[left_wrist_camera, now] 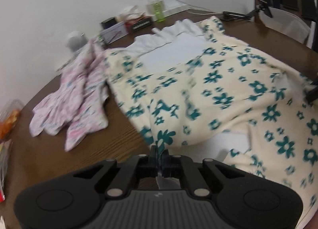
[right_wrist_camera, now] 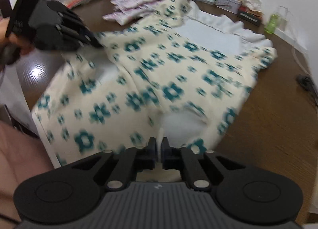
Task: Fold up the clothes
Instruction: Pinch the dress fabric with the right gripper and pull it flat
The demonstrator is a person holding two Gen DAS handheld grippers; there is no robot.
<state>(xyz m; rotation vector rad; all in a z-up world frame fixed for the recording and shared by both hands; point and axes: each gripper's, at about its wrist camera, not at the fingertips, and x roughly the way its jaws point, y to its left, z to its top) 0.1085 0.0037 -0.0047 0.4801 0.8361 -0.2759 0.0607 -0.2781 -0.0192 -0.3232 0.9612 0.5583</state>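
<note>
Both my tongs are pinched almost closed on the near hem of the flowered dress (left_wrist_camera: 218, 81): left gripper (left_wrist_camera: 159, 156) and right gripper (right_wrist_camera: 158, 146) each have only a thin fold of cloth between the fingers. The dress lies spread over the middle of the desk (left_wrist_camera: 111, 145), white collar toward the far edge. Frames are blurred, so I judge slip risk: a thin bite could pull out. The pink garment (left_wrist_camera: 77, 97) just beside it could snag or drag along.

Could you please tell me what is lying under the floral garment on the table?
A white cloth shows beneath the floral garment, sticking out at its far edge. How far the cloth runs underneath is hidden.
</note>
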